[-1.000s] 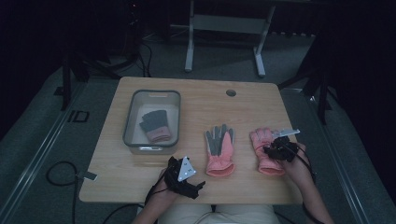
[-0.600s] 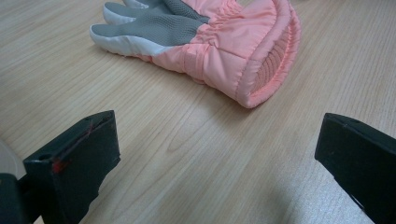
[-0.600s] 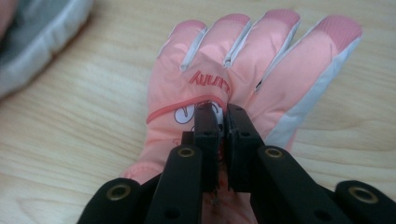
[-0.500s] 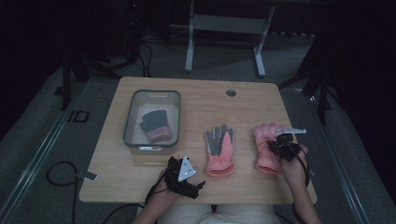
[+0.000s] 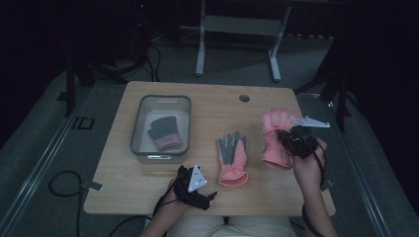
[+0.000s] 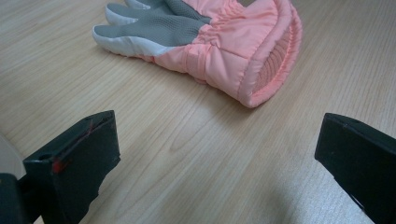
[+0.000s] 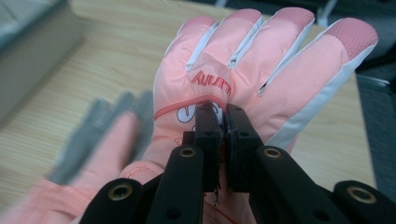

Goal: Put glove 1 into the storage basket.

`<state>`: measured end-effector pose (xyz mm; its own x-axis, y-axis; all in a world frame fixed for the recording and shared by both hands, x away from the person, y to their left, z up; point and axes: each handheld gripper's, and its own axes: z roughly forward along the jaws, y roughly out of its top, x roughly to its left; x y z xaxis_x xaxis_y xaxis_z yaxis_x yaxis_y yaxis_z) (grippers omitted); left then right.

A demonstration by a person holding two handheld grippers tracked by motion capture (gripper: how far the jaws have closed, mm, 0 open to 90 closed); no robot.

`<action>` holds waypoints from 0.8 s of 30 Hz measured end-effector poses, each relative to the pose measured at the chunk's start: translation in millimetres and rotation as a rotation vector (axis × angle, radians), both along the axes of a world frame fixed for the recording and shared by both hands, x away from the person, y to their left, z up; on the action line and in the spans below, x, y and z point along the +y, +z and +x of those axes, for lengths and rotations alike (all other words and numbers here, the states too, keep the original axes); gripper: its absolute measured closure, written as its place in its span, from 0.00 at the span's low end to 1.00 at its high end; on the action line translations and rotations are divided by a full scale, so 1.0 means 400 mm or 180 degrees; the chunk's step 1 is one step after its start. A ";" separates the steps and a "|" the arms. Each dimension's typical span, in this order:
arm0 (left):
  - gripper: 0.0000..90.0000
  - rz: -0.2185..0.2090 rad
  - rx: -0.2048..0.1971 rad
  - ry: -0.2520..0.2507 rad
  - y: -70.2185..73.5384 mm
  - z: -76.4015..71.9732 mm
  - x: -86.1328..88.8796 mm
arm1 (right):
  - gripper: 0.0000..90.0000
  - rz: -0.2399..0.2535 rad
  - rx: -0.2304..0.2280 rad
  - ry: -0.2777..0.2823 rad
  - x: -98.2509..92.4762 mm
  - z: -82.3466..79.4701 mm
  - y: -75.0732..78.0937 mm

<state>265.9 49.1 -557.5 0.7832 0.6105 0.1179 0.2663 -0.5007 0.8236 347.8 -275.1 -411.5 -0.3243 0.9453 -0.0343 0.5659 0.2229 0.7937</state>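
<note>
My right gripper [image 5: 288, 138] is shut on the back of a pink glove [image 5: 274, 129] and holds it off the table at the right. In the right gripper view the jaws pinch the fabric just below the glove's [image 7: 261, 60] printed logo, fingers pointing away from my right gripper [image 7: 225, 125]. A second pink glove [image 5: 232, 160] with a grey palm lies flat at mid-table. My left gripper [image 5: 208, 195] rests near the front edge, open. Its jaws [image 6: 219, 154] stand wide apart with bare wood between them, and the grey-palmed glove's [image 6: 224, 46] cuff lies just beyond.
A clear plastic bin [image 5: 160, 100] stands at the left of the table with a dark grey glove [image 5: 163, 132] inside. A round grommet hole [image 5: 244, 98] sits near the back edge. The wooden table [image 5: 207, 118] has free room between bin and gloves.
My right gripper closed on the pink glove and rose with it, so the glove now hangs off the table. The left gripper and the grey-palmed glove stayed put.
</note>
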 end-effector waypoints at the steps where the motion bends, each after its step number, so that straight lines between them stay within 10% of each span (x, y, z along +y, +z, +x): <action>1: 0.00 -0.0003 0.0003 0.0002 0.000 0.000 0.000 | 0.95 0.0004 -0.0008 0.0023 0.012 -0.001 0.007; 14: 0.00 0.0006 0.0001 -0.0005 0.000 -0.003 0.000 | 0.95 0.0091 -0.0010 0.0348 0.192 -0.023 0.035; 24: 0.00 0.0021 -0.0041 -0.0032 0.005 -0.008 0.003 | 0.95 -0.0133 0.0214 0.0433 0.297 -0.029 -0.046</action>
<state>262.7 50.2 -555.5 0.7876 0.6019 0.1321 0.2506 -0.5088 0.8236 336.3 -156.4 -430.1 -0.4521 0.8907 -0.0466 0.5798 0.3332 0.7436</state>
